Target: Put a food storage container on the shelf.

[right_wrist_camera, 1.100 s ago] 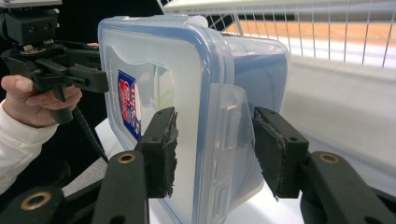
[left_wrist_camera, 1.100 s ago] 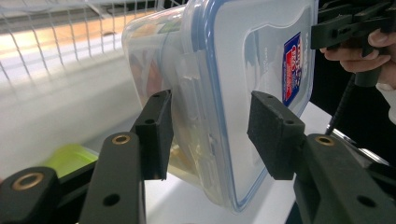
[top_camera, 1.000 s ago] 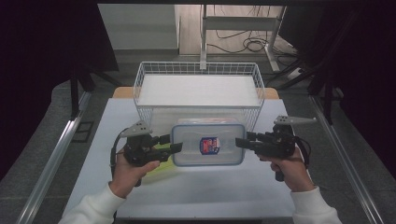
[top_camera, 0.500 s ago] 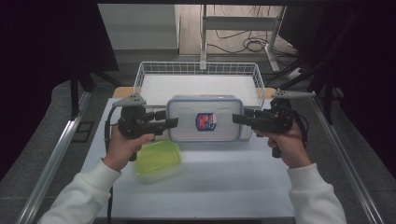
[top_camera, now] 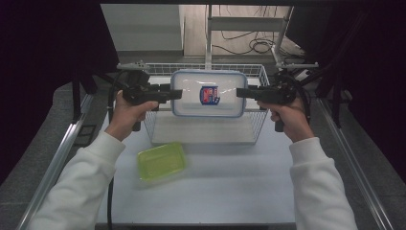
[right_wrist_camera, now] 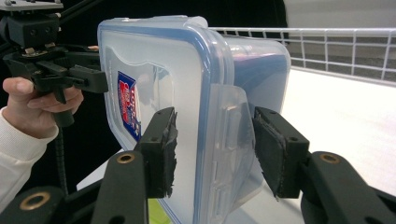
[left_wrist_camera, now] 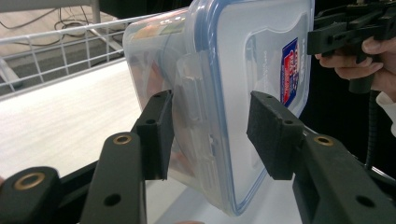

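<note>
A clear plastic container [top_camera: 209, 93] with a blue-rimmed lid and a red-and-blue label hangs in the air above the white wire basket [top_camera: 158, 68]. My left gripper [top_camera: 178, 94] is shut on its left end and my right gripper [top_camera: 239, 92] on its right end. The left gripper view shows the container [left_wrist_camera: 243, 70] tilted, its side latch between my pads [left_wrist_camera: 156, 135], with the basket's white floor behind. From the right gripper view, the container's [right_wrist_camera: 159, 70] other latch sits between my pads [right_wrist_camera: 273, 154], and the far gripper [right_wrist_camera: 56, 70] grips the opposite end.
A small green container [top_camera: 161, 161] lies on the white table [top_camera: 225, 191] in front of the basket, towards the left. Metal rails run along both table sides. A metal frame and cables stand behind the basket.
Both grippers have carried the container up and away from the table's middle to above the basket. The green container, partly covered before, now lies in plain sight.
</note>
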Available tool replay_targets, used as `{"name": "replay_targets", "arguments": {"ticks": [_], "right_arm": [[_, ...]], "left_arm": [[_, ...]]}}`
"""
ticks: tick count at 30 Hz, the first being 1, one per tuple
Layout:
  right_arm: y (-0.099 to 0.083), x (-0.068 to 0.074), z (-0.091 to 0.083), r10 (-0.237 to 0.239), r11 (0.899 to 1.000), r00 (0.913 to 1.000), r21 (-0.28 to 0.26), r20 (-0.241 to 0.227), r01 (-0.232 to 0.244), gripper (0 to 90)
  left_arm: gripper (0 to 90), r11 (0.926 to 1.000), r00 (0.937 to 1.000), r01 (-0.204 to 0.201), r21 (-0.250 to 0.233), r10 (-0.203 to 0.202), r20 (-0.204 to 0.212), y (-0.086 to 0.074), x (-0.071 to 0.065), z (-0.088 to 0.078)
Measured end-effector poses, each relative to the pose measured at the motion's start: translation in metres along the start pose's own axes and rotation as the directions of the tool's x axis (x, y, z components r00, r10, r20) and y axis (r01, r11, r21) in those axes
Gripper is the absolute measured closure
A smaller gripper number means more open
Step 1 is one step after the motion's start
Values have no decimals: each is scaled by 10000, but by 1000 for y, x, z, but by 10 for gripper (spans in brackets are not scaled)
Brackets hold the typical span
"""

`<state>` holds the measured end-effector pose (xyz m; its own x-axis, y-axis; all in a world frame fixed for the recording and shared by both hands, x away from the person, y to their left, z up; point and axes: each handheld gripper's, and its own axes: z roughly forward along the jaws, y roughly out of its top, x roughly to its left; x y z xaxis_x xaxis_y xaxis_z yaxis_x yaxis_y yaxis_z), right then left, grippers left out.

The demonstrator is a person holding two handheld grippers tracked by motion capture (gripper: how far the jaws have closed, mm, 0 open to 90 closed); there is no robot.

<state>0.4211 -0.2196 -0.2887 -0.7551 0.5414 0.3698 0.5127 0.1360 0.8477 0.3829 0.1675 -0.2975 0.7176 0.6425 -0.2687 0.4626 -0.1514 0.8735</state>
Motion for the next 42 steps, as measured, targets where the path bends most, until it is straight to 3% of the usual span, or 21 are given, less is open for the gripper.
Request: {"name": "replay_targets", "arguments": {"ticks": [9,18,25,35,38,42], "right_arm": [[20,-16,18,143,9995,9999,289,5,-143,502],[26,-24,25,300,9987,9995,412,19,-301,498],[26,-30,29,732,9959,9973,529,15,-732,494],[28,-38,35,1422,9891,9898,370,116,-1425,482],[31,-37,37,1520,9870,9877,475,374,-1537,476],[32,-40,42,1810,9814,9814,533,635,-1844,458]], "left_arm": [[514,9989,9989,457,-50,-457,-47,7,20,8],[512,9972,9972,744,-3,-744,-102,7,26,12],[508,9943,9943,1061,85,-1061,-86,7,30,16],[492,9822,9822,1877,-122,-1875,141,11,43,23],[488,9809,9811,1926,-273,-1931,-157,12,46,24],[470,9803,9794,1973,-59,-1974,-422,13,48,32]]}}
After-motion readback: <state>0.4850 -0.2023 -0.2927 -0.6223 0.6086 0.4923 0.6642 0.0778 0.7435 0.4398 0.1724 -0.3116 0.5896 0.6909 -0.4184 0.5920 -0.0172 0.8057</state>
